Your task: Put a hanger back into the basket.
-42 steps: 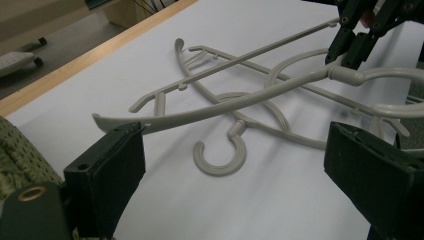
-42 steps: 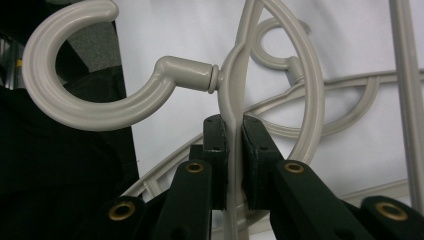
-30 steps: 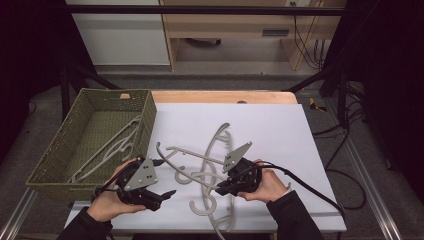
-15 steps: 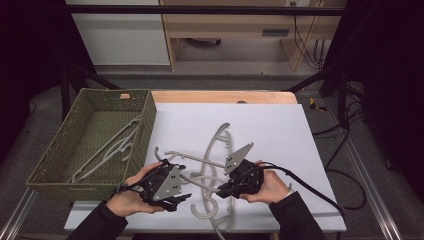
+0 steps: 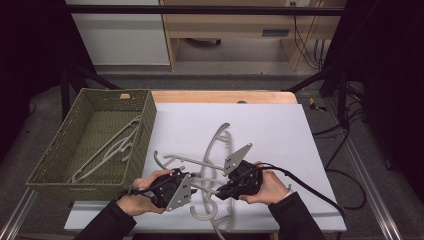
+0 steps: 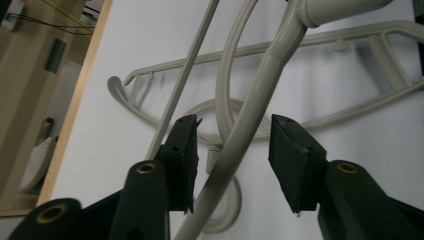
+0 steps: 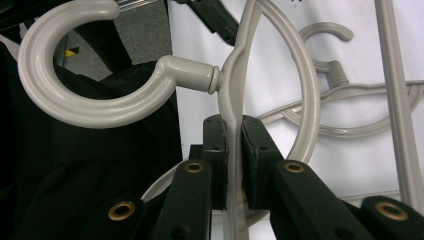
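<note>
Grey plastic hanger point(image 7: 235, 90), clamped near its hook in the right gripper point(image 5: 226, 190) jaws; its arm runs 7-to-1 o'clock between the left gripper point(image 6: 235, 150) jaws, closing, not yet touching.

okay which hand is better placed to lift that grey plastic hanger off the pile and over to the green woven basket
Right, probably. The right gripper is already clamped on the grey plastic hanger just below its hook. The left gripper has just been closing around an arm of a hanger, pads not yet touching, though it sits nearer the green woven basket.
</note>
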Demonstrator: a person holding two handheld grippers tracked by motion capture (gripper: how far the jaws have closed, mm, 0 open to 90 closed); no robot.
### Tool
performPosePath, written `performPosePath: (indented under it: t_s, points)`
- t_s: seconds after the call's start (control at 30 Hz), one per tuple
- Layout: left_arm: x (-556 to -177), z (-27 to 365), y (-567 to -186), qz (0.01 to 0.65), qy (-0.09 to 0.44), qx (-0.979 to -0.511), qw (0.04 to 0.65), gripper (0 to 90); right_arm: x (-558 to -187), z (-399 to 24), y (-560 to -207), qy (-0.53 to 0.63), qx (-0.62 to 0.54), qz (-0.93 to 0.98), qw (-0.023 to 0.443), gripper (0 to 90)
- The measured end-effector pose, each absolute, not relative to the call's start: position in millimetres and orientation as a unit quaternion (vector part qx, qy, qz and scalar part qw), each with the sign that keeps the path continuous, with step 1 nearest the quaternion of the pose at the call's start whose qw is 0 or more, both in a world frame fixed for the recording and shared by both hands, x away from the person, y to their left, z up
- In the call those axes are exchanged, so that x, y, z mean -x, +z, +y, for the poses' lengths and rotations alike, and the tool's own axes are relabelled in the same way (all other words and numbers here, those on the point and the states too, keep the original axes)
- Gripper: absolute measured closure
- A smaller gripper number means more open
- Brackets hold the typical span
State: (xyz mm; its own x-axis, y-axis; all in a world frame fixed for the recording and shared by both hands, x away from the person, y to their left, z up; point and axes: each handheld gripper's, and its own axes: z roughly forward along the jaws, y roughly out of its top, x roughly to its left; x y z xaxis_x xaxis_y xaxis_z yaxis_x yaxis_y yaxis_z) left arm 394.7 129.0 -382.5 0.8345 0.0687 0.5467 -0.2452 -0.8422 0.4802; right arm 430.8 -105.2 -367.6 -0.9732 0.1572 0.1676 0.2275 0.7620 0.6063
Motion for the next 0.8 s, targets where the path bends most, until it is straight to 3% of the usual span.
performPosePath:
  t_s: [0.2,0.47,0.8]
  points:
    - [-395.1,127.1,-385.1,-0.061,0.29,-0.917,0.265,69.7,-430.7,-104.4,-368.0,-0.331,0.105,-0.936,0.06,82.7]
    - [-390.1,123.7,-388.6,-0.093,0.305,-0.915,0.246,74.5,-431.0,-103.7,-368.8,-0.327,0.101,-0.938,0.059,82.4]
    - [-387.4,124.6,-385.7,-0.093,0.276,-0.923,0.252,79.5,-428.9,-108.8,-363.4,-0.341,0.092,-0.935,0.031,78.9]
